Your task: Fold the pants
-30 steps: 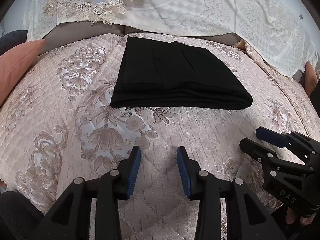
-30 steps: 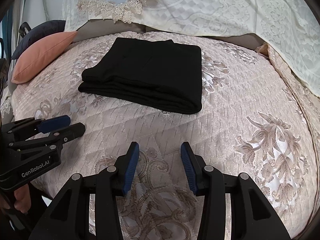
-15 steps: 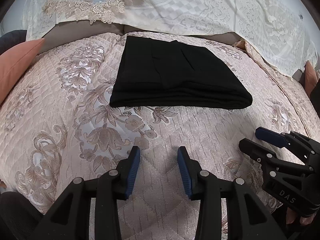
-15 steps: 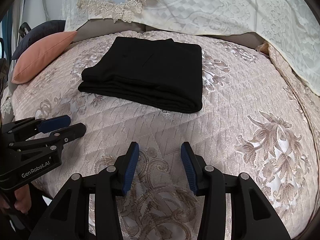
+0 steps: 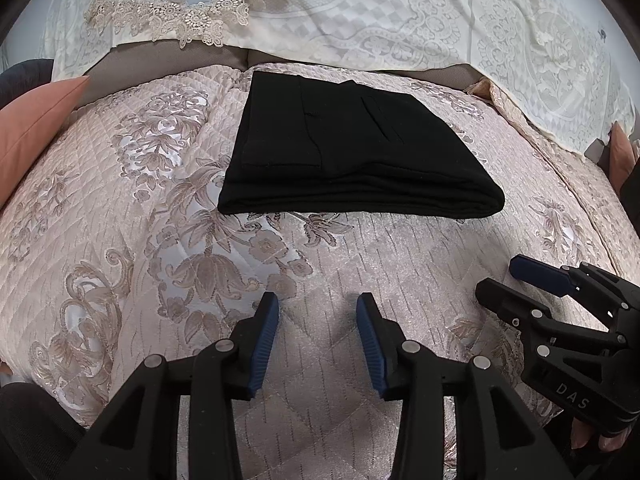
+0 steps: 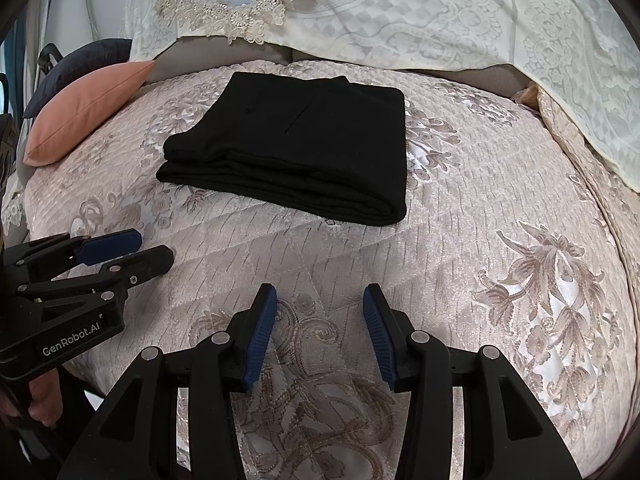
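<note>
Nearest me, my left gripper (image 5: 318, 316) hangs over the quilted bedspread (image 5: 120, 264), fingers spread and holding nothing. My right gripper (image 6: 320, 308) sits just beside it, also released, nothing between its blue pads (image 6: 260, 332). Both hover on my side of the pants (image 5: 352, 160), well apart from them. The black pants lie folded into a neat flat rectangle mid-bedspread. A salmon pillow (image 6: 88, 108) rests left of the pants, lace-trimmed covers (image 5: 360, 12) beyond them.
</note>
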Demonstrator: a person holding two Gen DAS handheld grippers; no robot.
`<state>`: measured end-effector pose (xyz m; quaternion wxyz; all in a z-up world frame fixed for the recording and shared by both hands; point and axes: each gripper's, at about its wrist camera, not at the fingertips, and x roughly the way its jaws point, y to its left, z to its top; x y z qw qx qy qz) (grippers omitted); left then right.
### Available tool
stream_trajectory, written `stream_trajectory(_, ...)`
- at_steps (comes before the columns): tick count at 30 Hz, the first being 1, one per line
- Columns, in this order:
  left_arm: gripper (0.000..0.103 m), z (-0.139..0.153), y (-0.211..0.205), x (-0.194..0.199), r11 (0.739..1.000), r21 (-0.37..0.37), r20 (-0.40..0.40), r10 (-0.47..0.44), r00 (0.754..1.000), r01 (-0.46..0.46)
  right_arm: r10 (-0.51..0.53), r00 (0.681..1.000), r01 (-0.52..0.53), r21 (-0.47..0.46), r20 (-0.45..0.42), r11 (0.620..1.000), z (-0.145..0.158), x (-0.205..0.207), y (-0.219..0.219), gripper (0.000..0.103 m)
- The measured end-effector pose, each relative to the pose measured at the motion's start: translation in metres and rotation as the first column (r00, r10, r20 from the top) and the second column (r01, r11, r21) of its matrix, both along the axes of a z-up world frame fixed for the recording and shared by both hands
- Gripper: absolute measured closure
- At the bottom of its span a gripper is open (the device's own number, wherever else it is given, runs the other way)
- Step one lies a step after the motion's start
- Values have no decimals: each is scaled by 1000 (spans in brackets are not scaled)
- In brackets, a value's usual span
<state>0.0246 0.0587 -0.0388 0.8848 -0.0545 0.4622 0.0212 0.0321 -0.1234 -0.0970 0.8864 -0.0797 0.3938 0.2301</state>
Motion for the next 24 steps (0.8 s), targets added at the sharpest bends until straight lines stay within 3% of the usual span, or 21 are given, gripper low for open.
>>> stream_trajectory(24,58,0,-2,0,1000,0,1,-1,1000,1,0,1000,0,-1,-1,1000,0,0,0,56)
